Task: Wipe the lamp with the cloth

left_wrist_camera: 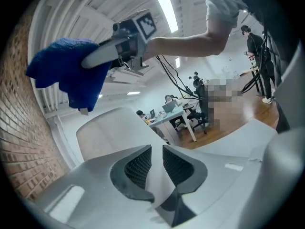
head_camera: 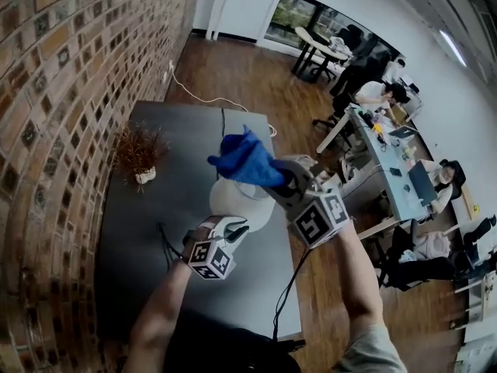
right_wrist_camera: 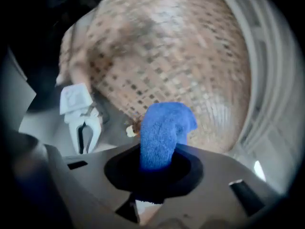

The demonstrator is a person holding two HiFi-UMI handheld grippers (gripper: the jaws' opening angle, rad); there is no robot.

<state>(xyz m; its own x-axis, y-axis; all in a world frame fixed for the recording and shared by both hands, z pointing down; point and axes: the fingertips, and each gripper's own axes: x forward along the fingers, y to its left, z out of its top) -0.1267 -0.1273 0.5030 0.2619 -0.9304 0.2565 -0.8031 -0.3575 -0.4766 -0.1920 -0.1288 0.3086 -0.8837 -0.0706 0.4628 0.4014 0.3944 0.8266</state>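
Both busy — right hand-held gripper (right_wrist_camera: pixel 160 157) clamps the cloth (right_wrist_camera: pixel 164 128), left hand-held gripper (left_wrist_camera: pixel 157 162) pinches the lamp (head_camera: pixel 230 200).

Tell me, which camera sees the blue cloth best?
The left gripper view: the whole blue cloth hangs from the right gripper. The head view shows it bunched near the lamp. The right gripper view shows only a tuft between its jaws.

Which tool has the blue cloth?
The right tool pinches the cloth; the left tool grips the white lamp instead.
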